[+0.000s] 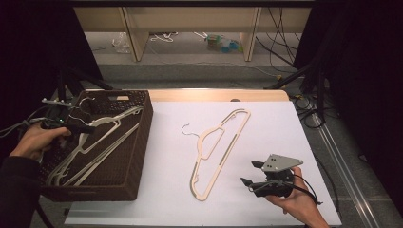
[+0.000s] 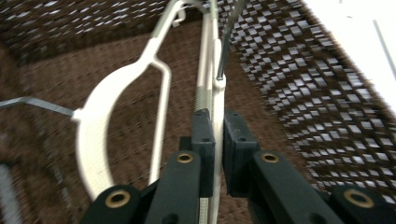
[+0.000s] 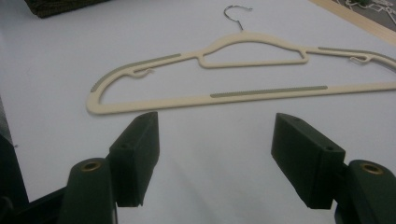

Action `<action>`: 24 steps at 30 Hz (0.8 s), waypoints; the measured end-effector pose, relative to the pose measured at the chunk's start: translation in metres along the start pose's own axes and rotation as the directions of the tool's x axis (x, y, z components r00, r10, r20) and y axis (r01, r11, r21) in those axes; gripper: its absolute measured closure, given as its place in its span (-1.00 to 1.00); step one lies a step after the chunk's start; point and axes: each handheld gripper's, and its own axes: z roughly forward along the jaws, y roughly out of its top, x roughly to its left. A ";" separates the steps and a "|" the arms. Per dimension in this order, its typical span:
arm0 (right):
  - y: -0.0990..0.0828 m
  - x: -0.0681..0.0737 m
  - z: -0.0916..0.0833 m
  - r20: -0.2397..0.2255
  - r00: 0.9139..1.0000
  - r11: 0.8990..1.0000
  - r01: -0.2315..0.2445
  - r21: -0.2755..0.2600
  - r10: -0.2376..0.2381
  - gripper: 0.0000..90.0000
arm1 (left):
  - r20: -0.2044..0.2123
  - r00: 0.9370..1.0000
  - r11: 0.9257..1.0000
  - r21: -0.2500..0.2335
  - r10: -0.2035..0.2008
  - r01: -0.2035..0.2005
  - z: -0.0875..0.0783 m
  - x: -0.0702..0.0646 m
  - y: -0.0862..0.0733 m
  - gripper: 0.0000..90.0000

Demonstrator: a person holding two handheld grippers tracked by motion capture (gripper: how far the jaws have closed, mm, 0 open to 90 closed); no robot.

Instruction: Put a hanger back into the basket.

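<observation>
Nearest you, the right gripper sits low at the frame's right, jaws wide apart around nothing. The cream hanger lies flat on the table, long axis running from lower centre toward upper right, hook pointing upper left. Your left gripper has its jaws clamped on a white hanger inside the brown basket; the left gripper view shows that pinch up close.
</observation>
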 end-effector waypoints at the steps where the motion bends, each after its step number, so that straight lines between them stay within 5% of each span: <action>1: 0.000 0.000 0.001 -0.001 1.000 1.000 0.002 -0.001 -0.002 -0.26 | -0.010 1.000 1.000 -0.005 -0.008 0.008 0.002 0.001 -0.002 0.83; 6: 0.000 0.000 0.002 -0.005 1.000 1.000 0.005 -0.002 -0.005 -0.26 | -0.089 0.996 1.000 0.004 -0.011 0.012 0.006 0.005 -0.003 0.77; 8: 0.000 0.000 0.002 -0.005 1.000 1.000 0.008 -0.003 -0.008 -0.26 | -0.154 0.988 1.000 -0.011 -0.024 0.022 0.011 0.004 -0.003 0.74; 12: -0.001 -0.001 0.002 -0.001 1.000 1.000 0.004 0.001 -0.004 -0.26 | -0.204 0.978 0.999 0.006 -0.040 0.042 0.016 0.009 -0.005 0.70; 15: -0.001 -0.001 0.001 0.000 1.000 1.000 0.001 0.000 -0.001 -0.26 | -0.263 0.965 0.998 0.054 -0.024 0.040 0.021 0.011 -0.006 0.68; 17: -0.001 -0.002 0.001 -0.001 1.000 1.000 0.001 -0.003 -0.001 -0.26 | -0.276 0.961 0.993 0.107 -0.012 0.043 0.023 0.014 -0.007 0.65; 20: -0.001 -0.002 0.002 -0.004 1.000 1.000 -0.002 -0.002 0.002 -0.26 | -0.274 0.961 0.994 0.094 -0.027 0.055 0.023 0.015 -0.009 0.57; 24: -0.001 -0.003 0.002 0.000 1.000 1.000 -0.010 -0.005 0.010 -0.26 | -0.310 0.949 0.997 0.042 -0.052 0.068 0.011 0.010 -0.010 0.24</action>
